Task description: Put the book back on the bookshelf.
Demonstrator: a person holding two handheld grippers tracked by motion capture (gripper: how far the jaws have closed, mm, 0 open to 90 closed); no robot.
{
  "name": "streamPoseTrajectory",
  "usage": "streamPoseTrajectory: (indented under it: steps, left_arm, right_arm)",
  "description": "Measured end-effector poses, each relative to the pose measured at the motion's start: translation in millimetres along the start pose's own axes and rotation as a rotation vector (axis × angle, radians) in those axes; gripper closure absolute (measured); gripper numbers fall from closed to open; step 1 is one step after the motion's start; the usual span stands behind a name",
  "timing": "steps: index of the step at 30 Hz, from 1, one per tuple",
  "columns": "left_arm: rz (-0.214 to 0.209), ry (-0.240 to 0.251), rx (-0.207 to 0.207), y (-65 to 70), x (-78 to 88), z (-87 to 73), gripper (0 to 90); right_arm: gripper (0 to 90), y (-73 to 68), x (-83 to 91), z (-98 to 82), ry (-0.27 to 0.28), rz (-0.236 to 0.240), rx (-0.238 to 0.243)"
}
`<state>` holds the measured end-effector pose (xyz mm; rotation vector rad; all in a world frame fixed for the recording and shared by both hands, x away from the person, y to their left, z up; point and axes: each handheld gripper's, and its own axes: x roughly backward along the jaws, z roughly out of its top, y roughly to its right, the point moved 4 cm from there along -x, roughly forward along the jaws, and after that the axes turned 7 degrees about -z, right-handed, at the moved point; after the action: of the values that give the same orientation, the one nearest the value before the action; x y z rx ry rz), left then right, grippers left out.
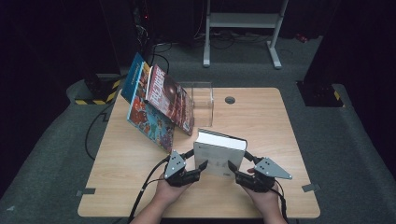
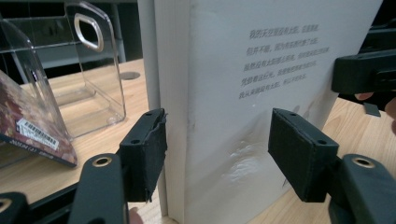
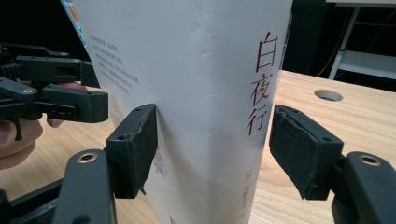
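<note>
A wooden table (image 1: 261, 116) in a dark room: colourful books (image 1: 156, 100) lean against a clear stand (image 1: 201, 102) at rear left. Near the front edge, a white book (image 1: 219, 151) stands upright, spine rightward, long axis vertical. The left gripper (image 1: 195, 171) and right gripper (image 1: 236, 171) flank it, jaws apart and not pinching, probably to steady it.

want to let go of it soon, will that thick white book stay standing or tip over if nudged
The thick white book stands upright on the wooden table on a fairly wide edge, so it probably stays up alone. It looks dense with pages, likely heavy for its size and stiff. A sideways nudge near the top could still topple it, and its glossy cover may slide in the pads.
</note>
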<state>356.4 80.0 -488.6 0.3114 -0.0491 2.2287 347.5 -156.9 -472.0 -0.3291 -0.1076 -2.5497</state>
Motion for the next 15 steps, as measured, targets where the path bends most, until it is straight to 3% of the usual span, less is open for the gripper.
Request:
streamPoseTrajectory:
  steps: [9,13,15]
  left_arm:
    - [0.014,-0.03,0.026,-5.9,2.3,-1.2,37.0]
    - [-0.013,-0.071,0.066,-9.4,1.6,-4.4,37.0]
    - [-0.003,-0.077,0.051,-10.0,2.7,-5.6,37.2]
  right_arm:
    - [33.8,2.7,0.4,3.0,0.009,0.035,-0.008]
    - [35.2,4.0,-0.2,4.3,0.009,0.057,-0.029]
    - [35.1,5.1,-0.6,5.0,0.01,0.066,-0.033]
